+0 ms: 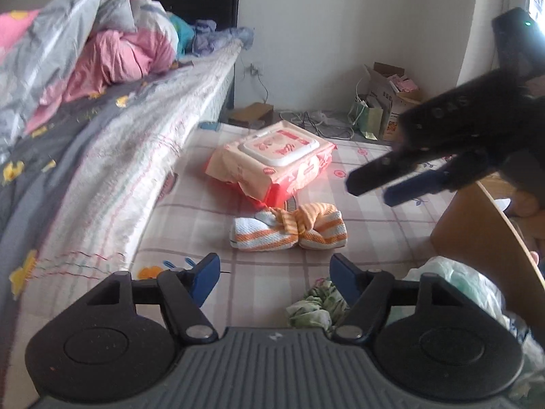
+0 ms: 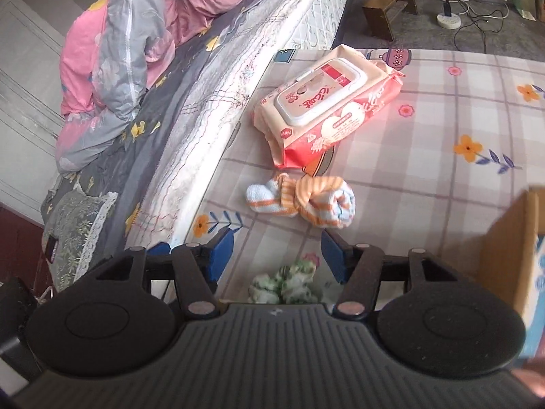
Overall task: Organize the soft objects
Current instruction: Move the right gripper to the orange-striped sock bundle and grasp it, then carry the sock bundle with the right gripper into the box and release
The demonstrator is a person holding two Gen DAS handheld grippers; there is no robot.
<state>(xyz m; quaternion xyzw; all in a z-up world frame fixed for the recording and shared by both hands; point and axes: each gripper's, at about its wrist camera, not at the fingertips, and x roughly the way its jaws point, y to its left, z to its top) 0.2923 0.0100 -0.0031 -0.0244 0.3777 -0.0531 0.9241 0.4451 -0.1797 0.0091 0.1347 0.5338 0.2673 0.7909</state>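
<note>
Both grippers are empty here. The left gripper [image 1: 274, 272] has its fingers [image 1: 206, 269] spread apart with nothing between them, and the right gripper [image 2: 277, 250] looks the same, fingers [image 2: 221, 248] apart over the checked floor mat [image 2: 425, 109].

The orange striped towel [image 1: 289, 230], tied in a knot, lies on the mat just ahead of the left fingers. Beyond it sits a pack of wet wipes [image 1: 272, 160], touching or almost touching the towel. A green crumpled cloth [image 2: 286, 283] lies right under the right fingers, close to the camera. A cardboard box [image 2: 504, 255] stands off to the right side, and the bed [image 2: 190, 102] runs along the left.
</note>
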